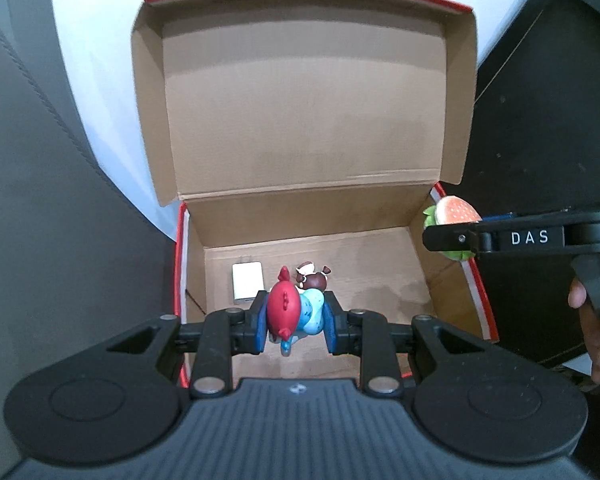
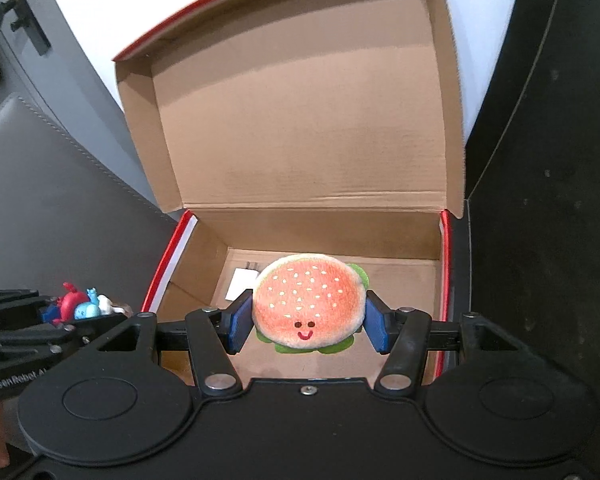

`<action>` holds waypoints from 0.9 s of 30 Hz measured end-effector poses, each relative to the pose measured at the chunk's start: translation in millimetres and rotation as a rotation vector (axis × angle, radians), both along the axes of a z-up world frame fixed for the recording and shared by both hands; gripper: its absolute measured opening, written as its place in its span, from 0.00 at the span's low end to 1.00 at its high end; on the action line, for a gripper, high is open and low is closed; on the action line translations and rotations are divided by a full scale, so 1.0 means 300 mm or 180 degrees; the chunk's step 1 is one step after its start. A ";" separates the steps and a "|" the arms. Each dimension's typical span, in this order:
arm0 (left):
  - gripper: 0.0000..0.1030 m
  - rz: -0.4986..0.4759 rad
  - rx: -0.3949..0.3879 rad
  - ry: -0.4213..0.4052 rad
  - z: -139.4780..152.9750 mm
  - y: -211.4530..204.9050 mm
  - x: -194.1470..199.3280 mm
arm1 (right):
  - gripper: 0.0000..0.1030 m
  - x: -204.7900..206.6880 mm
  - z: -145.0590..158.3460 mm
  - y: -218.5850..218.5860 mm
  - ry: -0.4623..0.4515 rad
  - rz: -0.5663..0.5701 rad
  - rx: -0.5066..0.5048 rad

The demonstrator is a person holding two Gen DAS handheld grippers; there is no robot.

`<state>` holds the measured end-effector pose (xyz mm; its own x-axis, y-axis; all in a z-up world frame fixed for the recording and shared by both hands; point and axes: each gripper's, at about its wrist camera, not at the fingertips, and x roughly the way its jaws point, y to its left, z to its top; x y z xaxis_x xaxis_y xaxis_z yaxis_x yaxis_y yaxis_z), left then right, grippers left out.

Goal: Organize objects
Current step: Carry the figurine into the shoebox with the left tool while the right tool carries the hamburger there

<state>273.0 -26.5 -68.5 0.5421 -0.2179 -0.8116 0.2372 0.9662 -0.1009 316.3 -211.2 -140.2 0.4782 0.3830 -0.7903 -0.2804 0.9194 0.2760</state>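
Note:
An open cardboard box (image 1: 300, 216) with red outer sides stands ahead, its lid upright; it also fills the right wrist view (image 2: 332, 232). My left gripper (image 1: 296, 320) is shut on a red and blue toy figure (image 1: 290, 310), held over the box's near part. A small brown figure (image 1: 312, 276) shows just beyond it. My right gripper (image 2: 308, 320) is shut on a plush burger (image 2: 310, 300) with a smiling face, held above the box floor. The burger (image 1: 454, 212) also shows at the box's right wall in the left wrist view.
A white charger block (image 1: 247, 282) lies on the box floor at the left, also in the right wrist view (image 2: 242, 282). A grey cushioned seat (image 1: 40, 200) lies left of the box. A dark surface (image 2: 540, 200) lies to the right.

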 end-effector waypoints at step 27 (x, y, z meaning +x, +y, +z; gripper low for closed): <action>0.25 0.0082 0.0076 0.0486 -0.361 -0.012 0.223 | 0.54 0.194 -0.200 0.095 0.0246 0.0115 -0.0415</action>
<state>340.0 -30.1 -176.8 0.4171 -0.1851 -0.8898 0.1958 0.9743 -0.1109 374.5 -182.9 -200.4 0.4017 0.2907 -0.8684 -0.2964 0.9385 0.1770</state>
